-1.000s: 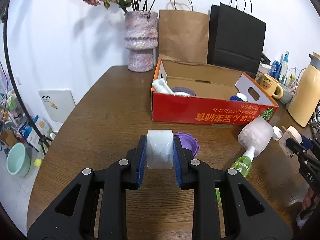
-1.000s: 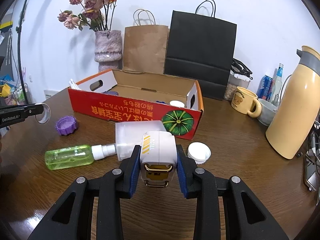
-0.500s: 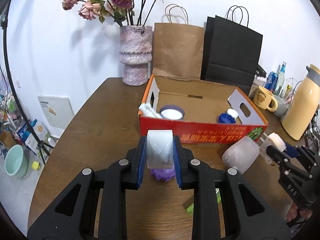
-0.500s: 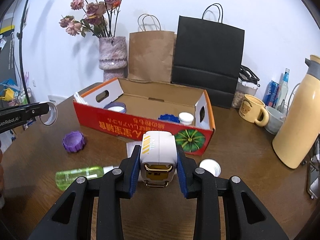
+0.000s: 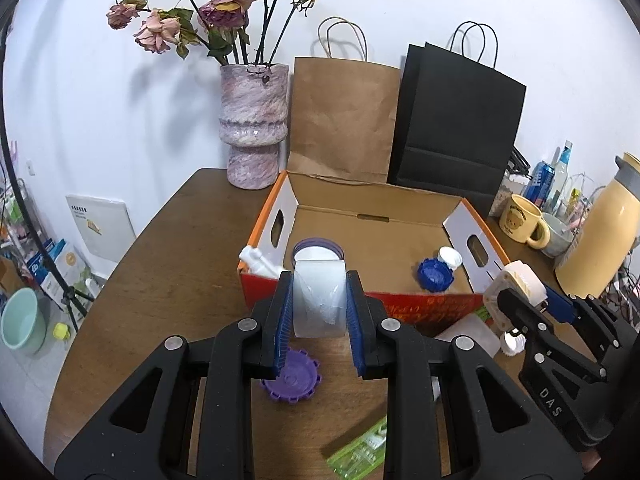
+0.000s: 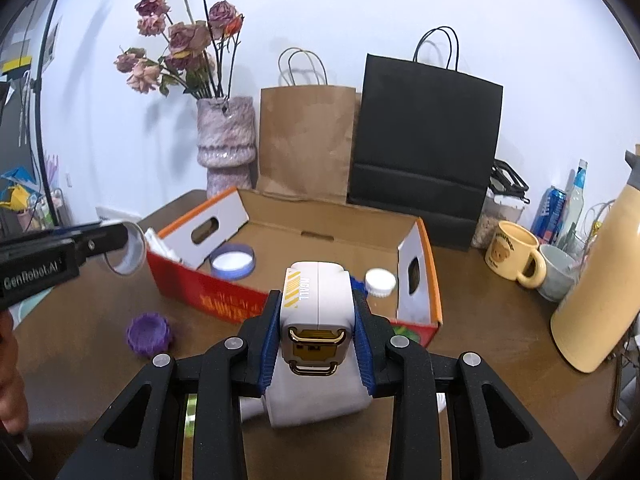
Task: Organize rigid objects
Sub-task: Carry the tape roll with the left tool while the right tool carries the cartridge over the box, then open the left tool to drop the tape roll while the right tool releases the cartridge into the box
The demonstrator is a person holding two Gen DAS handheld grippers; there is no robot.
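Observation:
My left gripper (image 5: 319, 308) is shut on a clear tape roll (image 5: 319, 305) and holds it in the air just before the front wall of the red cardboard box (image 5: 372, 304); the tape roll also shows in the right wrist view (image 6: 132, 253). My right gripper (image 6: 317, 320) is shut on a white tape measure (image 6: 316, 312) held above the box's front right corner (image 6: 420, 320). The box holds a purple-rimmed lid (image 5: 318, 249), a blue cap (image 5: 435, 275), a white cap (image 5: 450, 257) and a white bottle (image 5: 260, 262).
On the brown table (image 5: 168, 264) lie a purple cap (image 5: 291, 376), a green spray bottle (image 5: 360, 448) and a frosted container (image 5: 468, 332). Behind the box stand a flower vase (image 5: 253, 128), a brown bag (image 5: 344, 120) and a black bag (image 5: 456, 124). A yellow mug (image 6: 512, 256) and thermos (image 6: 600, 280) stand right.
Both grippers have risen and moved forward toward the box with their loads; the box interior now shows from above. The things on the table have not moved.

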